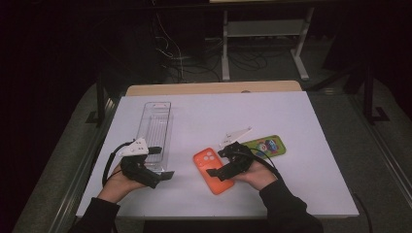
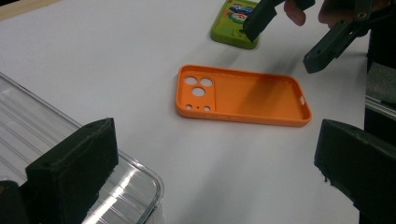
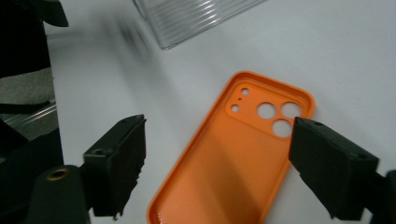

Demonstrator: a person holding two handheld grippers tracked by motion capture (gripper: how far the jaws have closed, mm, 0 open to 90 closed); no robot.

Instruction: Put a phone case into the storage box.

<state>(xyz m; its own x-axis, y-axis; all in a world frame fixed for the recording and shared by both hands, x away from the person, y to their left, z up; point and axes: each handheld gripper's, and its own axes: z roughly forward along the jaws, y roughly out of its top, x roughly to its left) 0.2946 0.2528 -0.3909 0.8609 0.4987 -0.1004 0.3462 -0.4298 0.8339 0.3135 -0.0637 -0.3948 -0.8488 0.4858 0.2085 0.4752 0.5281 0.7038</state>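
A white worktop (image 1: 301, 194) carries three loose things: one orange phone case, one green phone case and one clear plastic tray. Two hand-held grippers work over its near half.

Nearest, toward the near left corner, the left gripper (image 1: 163, 163) is held in the person's left hand (image 1: 121, 182). Its two black jaws stand wide apart with nothing between them, at the near end of the tray.

Toward the middle of the near edge, the right gripper (image 1: 217, 173) is held in the person's right hand (image 1: 257, 175). Its jaws are also wide open, poised above the orange phone case (image 1: 213, 171) and holding nothing; whether they touch it cannot be told.

The orange case lies flat, open side up, camera cutouts at its far end.

Farther back and to the right, the green phone case (image 1: 268, 145) lies flat with a cartoon print on it, apart from the orange one.

The clear tray (image 1: 155, 130), long, ribbed and empty, runs from near the left gripper toward the far left corner.
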